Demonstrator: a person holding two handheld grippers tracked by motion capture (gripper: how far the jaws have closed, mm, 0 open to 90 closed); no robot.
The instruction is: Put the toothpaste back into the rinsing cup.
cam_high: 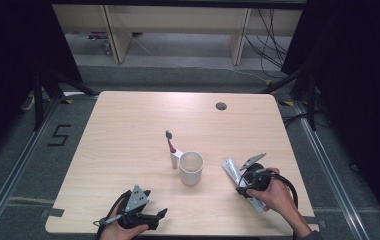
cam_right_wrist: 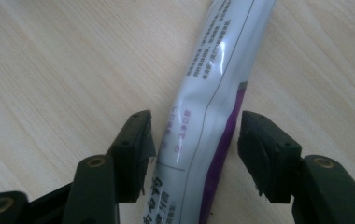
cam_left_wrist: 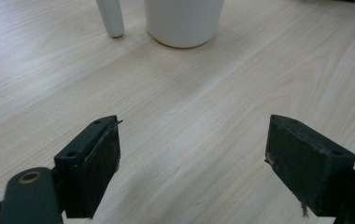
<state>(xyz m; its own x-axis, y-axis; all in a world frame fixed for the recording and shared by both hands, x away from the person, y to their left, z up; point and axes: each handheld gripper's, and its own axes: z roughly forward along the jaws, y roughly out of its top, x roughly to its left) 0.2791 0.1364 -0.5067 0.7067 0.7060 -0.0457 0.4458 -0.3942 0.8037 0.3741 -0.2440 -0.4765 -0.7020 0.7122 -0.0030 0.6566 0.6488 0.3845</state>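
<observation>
Toothpaste tube (cam_right_wrist: pixel 213 102) sits btwn right tool (cam_right_wrist: pixel 194 144) jaws, apart, not clamping; left tool (cam_left_wrist: pixel 192 158) wide apart.

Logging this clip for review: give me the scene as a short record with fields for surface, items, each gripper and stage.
surface: wooden table
items: white cup; toothbrush, apparently upright in a white holder, left of the cup; tube lying flat at the right
left gripper: open, nothing between the jaws, aimed toward the cup
right gripper: jaws straddle the tube; small gaps show at both pads, so not yet clamped
stage: tube about to be gripped, still on the table
</observation>
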